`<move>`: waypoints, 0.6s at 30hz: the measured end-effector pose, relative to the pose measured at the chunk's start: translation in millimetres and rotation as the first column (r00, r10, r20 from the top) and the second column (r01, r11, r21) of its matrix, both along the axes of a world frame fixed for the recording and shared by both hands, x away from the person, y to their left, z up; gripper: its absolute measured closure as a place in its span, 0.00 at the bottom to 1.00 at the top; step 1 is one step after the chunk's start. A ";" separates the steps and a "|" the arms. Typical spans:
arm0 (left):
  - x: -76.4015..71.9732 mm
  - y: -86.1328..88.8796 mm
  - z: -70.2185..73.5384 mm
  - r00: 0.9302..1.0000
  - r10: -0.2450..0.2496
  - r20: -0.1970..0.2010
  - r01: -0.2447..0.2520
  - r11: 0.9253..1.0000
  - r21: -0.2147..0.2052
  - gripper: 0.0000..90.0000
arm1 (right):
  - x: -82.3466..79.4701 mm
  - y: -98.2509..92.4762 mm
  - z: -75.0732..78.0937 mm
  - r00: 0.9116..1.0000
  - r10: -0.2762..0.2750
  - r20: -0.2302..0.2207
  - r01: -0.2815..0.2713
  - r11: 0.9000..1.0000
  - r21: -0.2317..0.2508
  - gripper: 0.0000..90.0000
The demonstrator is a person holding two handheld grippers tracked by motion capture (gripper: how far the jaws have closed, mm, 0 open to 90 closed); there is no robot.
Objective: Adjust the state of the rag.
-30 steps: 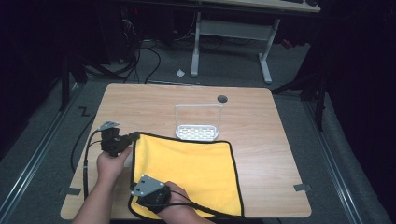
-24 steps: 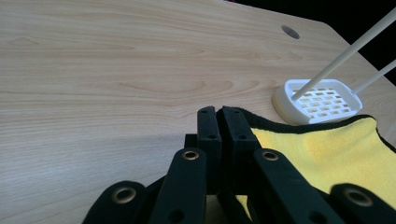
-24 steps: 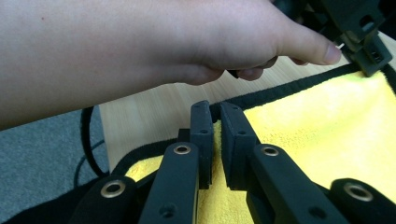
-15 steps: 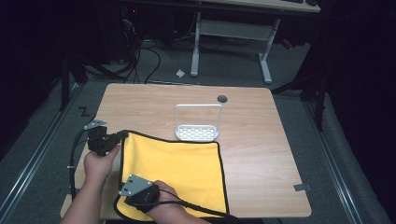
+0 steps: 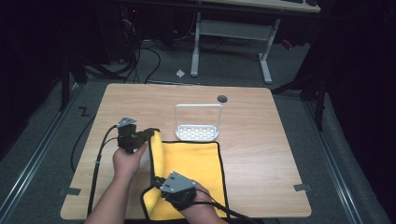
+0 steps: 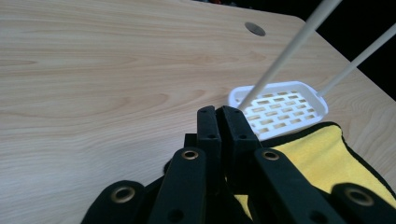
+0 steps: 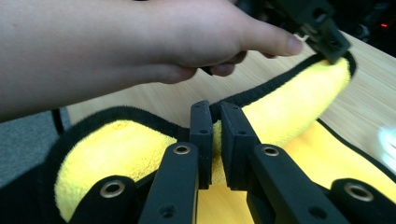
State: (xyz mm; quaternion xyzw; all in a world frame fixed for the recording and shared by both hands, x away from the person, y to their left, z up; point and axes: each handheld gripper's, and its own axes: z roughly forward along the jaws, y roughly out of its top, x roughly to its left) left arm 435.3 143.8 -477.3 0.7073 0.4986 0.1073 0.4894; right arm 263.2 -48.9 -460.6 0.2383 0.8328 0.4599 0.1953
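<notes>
Both grippers, left gripper and right gripper, clamped shut on yellow microfibre cloth left hem. Risk: uneven lift drags cloth, nudging white soap tray; hem slipping, fold skewed.

In the high view the near edge of the yellow cloth runs off the bottom of the picture, and the right gripper with its hand covers the cloth's near left corner. The left gripper's jaws hide the far left corner they pinch. In the left gripper view, the white basket's handle is cut by the top edge. In the right gripper view the basket is a white blur at the right edge.
</notes>
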 end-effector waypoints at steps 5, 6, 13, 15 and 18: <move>0.8 -31.5 -4.0 1.000 -0.002 0.000 0.002 1.000 0.000 0.96 | -3.2 -36.2 -2.7 0.998 -0.058 -0.005 0.058 0.998 0.013 0.94; 0.4 -37.0 -4.6 1.000 -0.008 0.003 0.008 1.000 0.002 0.96 | -4.3 -42.5 -3.6 0.998 -0.068 -0.005 0.068 0.998 0.014 0.94; -4.7 -71.8 -5.2 0.999 -0.050 0.020 0.050 0.999 0.010 0.96 | -13.1 -79.7 -10.2 0.994 -0.109 -0.009 0.109 0.994 0.013 0.94; -6.7 -80.2 -4.4 0.998 -0.059 0.025 0.059 0.998 0.020 0.96 | -15.0 -86.0 -12.3 0.993 -0.117 -0.011 0.117 0.993 0.009 0.94; -8.3 -89.6 -3.7 0.998 -0.060 0.027 0.060 0.998 0.018 0.96 | -17.6 -96.4 -15.5 0.991 -0.131 -0.015 0.131 0.991 -0.001 0.94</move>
